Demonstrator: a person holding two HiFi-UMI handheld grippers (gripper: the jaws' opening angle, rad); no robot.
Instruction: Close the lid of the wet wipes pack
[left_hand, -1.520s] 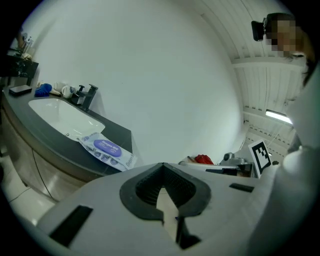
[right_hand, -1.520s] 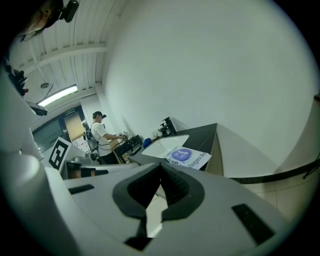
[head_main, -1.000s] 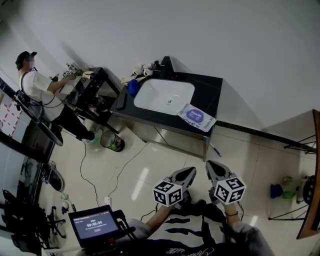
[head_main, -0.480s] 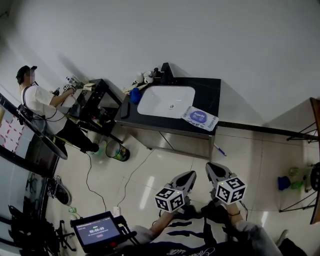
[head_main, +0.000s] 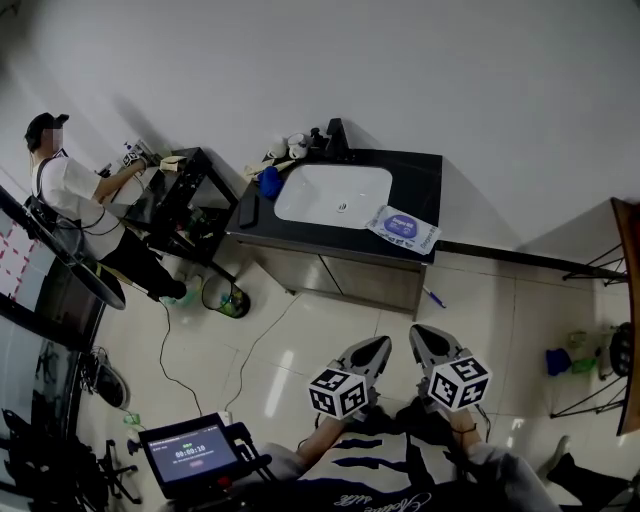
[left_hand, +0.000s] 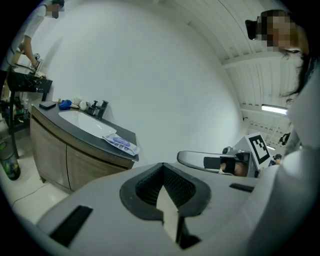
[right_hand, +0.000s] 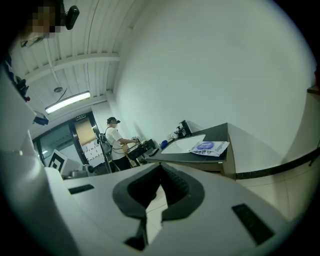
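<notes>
The wet wipes pack (head_main: 403, 227) is a white flat pack with a purple oval on top. It lies on the right end of the black counter (head_main: 421, 180), beside the white sink basin (head_main: 335, 195). From here I cannot tell how its lid stands. Both grippers hang low over the floor, far short of the counter. The left gripper (head_main: 378, 346) and the right gripper (head_main: 417, 336) are shut with nothing in them. The left gripper view shows the pack (left_hand: 120, 144) far off past the shut left gripper (left_hand: 164, 192). In the right gripper view the pack (right_hand: 207, 147) lies beyond the shut right gripper (right_hand: 157, 192).
A black faucet (head_main: 331, 134), cups and a blue object (head_main: 266, 182) stand at the counter's back left. A person (head_main: 70, 190) works at a black table on the left, near a bin (head_main: 222, 297). A cable crosses the tiled floor. A screen (head_main: 190, 452) sits bottom left.
The head view has shifted slightly, so the counter sits a little differently in frame. Both grippers stay shut in the same place near the bottom.
</notes>
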